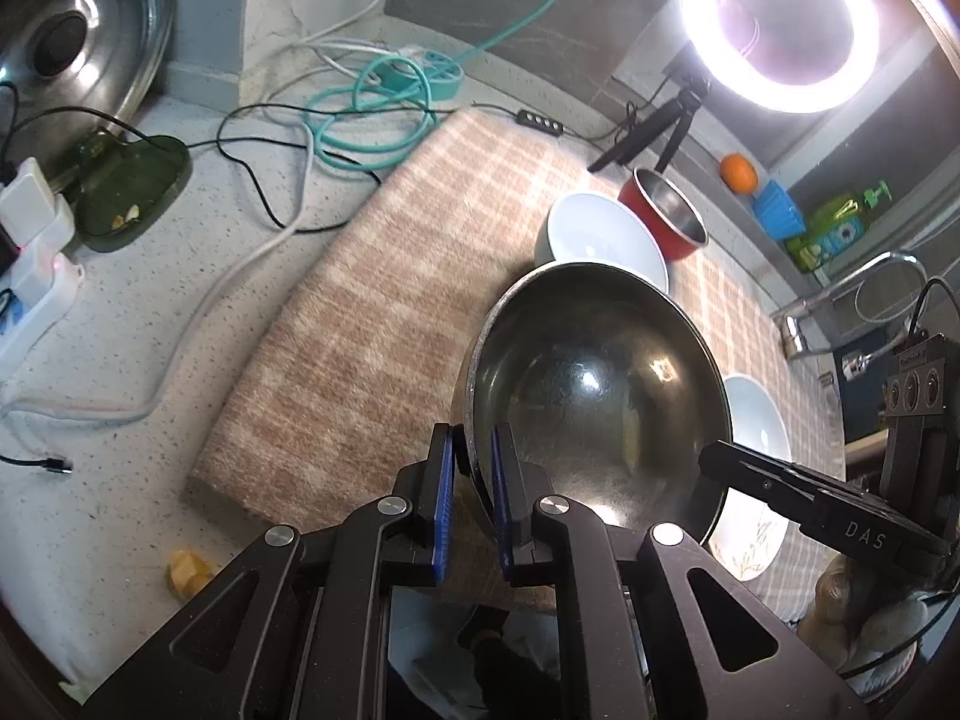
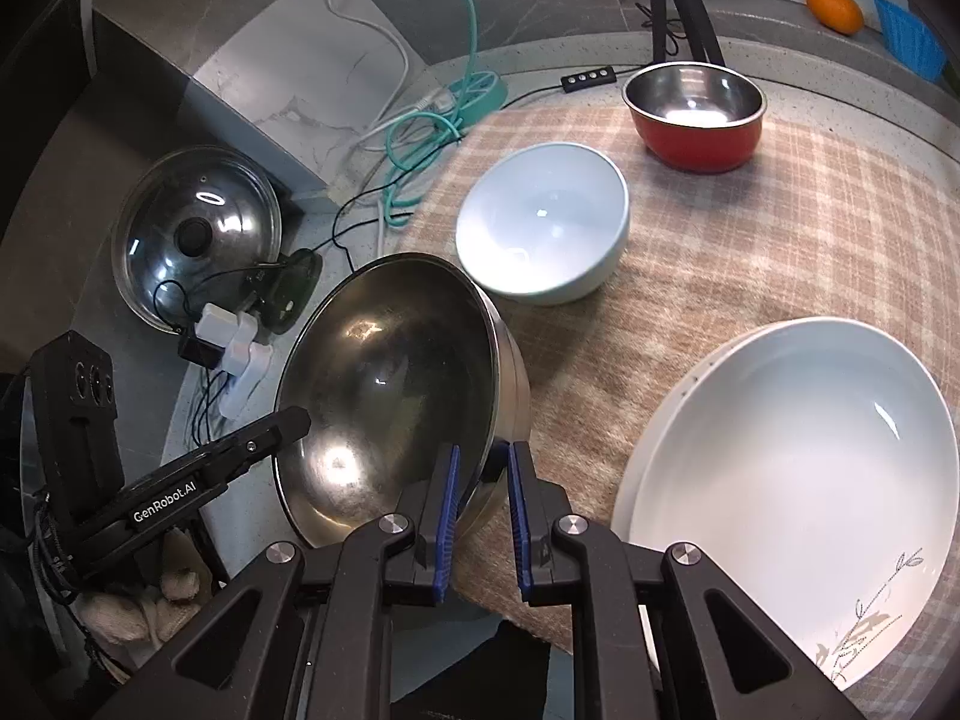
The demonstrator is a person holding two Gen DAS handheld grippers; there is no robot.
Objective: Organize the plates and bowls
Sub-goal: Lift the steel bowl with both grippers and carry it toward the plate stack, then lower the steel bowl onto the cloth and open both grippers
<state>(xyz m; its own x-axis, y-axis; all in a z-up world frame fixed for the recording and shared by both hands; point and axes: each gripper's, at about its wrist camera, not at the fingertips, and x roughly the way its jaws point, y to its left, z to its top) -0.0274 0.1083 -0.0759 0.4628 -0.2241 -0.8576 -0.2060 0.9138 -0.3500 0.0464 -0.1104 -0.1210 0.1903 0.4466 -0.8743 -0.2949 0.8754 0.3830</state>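
A large steel bowl [image 1: 600, 396] is held tilted above the checked mat's near edge. My left gripper [image 1: 471, 450] is shut on its left rim. My right gripper [image 2: 483, 462] is shut on its right rim; the steel bowl [image 2: 384, 384] also shows in the right wrist view. A pale blue bowl [image 2: 540, 222] and a red bowl with steel inside [image 2: 696, 114] stand upright farther back on the mat. Stacked white plates [image 2: 792, 480] lie at the near right, the top one with a leaf print.
The checked mat [image 1: 390, 312] lies on a speckled counter [image 1: 120, 510]. A glass pot lid [image 2: 198, 234], power strip [image 1: 30, 294], green dish [image 1: 126, 198] and tangled cables [image 1: 372, 114] sit at the left. A ring light on a tripod [image 1: 780, 24], an orange [image 2: 834, 7] and a faucet [image 1: 852, 294] are behind and right.
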